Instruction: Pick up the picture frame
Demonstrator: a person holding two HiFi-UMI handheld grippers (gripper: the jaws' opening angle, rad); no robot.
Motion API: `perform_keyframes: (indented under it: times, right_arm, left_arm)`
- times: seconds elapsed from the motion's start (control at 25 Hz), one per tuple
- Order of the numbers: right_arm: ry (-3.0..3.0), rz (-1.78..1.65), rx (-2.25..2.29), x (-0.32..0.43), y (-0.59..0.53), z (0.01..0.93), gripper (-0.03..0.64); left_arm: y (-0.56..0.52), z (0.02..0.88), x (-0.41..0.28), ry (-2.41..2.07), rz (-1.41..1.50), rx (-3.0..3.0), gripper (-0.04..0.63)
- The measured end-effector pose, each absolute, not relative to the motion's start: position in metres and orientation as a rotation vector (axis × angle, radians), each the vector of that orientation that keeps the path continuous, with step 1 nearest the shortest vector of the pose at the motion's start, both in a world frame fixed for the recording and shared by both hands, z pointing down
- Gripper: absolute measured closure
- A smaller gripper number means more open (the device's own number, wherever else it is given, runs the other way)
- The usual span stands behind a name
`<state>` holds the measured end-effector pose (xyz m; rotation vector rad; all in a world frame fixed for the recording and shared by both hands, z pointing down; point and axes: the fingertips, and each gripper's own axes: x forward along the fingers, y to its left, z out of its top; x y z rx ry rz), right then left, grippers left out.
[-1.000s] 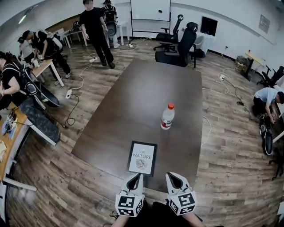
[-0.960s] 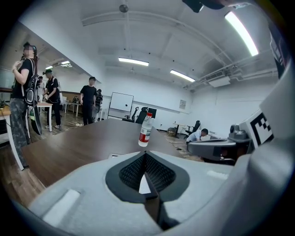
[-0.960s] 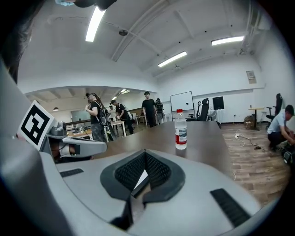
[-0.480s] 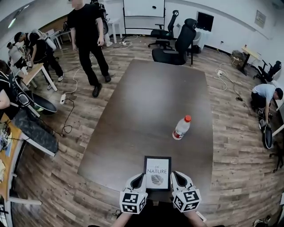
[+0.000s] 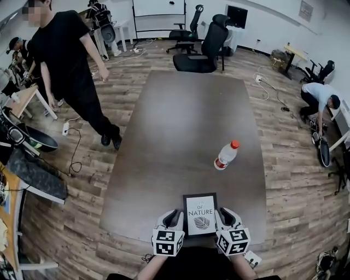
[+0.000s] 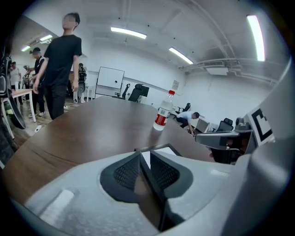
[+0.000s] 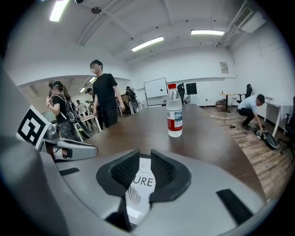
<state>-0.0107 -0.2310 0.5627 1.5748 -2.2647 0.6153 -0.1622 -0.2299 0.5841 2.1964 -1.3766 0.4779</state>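
Nearby, bottle (image 5: 225, 155) stands beyond pic frame (image 5: 200, 214) on table (image 5: 180, 120), person (image 5: 71, 65) alongside.

One picture frame (image 5: 200, 214) is lying at the near end of the one dark table (image 5: 180, 126), and one red-capped bottle (image 5: 226, 155) is standing farther off to the right. Two grippers are flanking the frame, the left gripper (image 5: 174, 215) and the right gripper (image 5: 224, 213), both with jaws just opening and pressing on nothing. Two black office chairs (image 5: 210, 41) and one whiteboard (image 5: 158, 13) are standing at the far end, while two people are showing clearly: a person in black (image 5: 65, 60) walking at the left and a bending person (image 5: 319, 98) at the right.
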Motion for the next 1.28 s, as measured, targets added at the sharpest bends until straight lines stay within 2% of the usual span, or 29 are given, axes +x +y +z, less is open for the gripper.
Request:
perform_keyframes:
  times: [0.08, 0.12, 0.32, 0.56, 1.04, 1.28]
  right_arm:
    - [-2.252, 0.64, 1.569, -0.011, -0.233, 0.568, 0.502]
    - [-2.241, 0.651, 1.56, -0.01, -0.233, 0.571, 0.484]
    - [-2.155, 0.724, 1.503, -0.01, -0.234, 0.599, 0.414]
    - [-2.014, 0.843, 1.504, -0.004, -0.241, 0.631, 0.414]
    - [-1.955, 0.885, 1.45, -0.006, -0.247, 0.655, 0.443]
    - [-1.932, 0.899, 1.441, -0.002, -0.247, 0.662, 0.451]
  left_arm:
    - [-0.231, 0.593, -0.158, -1.318, 0.498, 2.174, 0.444]
    - [-0.23, 0.597, -0.155, -1.294, 0.509, 2.16, 0.424]
    - [-0.227, 0.62, -0.156, -1.269, 0.577, 2.058, 0.401]
    - [-0.231, 0.642, -0.158, -1.265, 0.62, 1.902, 0.367]
    - [-0.231, 0.658, -0.152, -1.289, 0.698, 1.809, 0.359]
    - [-0.231, 0.659, -0.155, -1.327, 0.711, 1.783, 0.327]
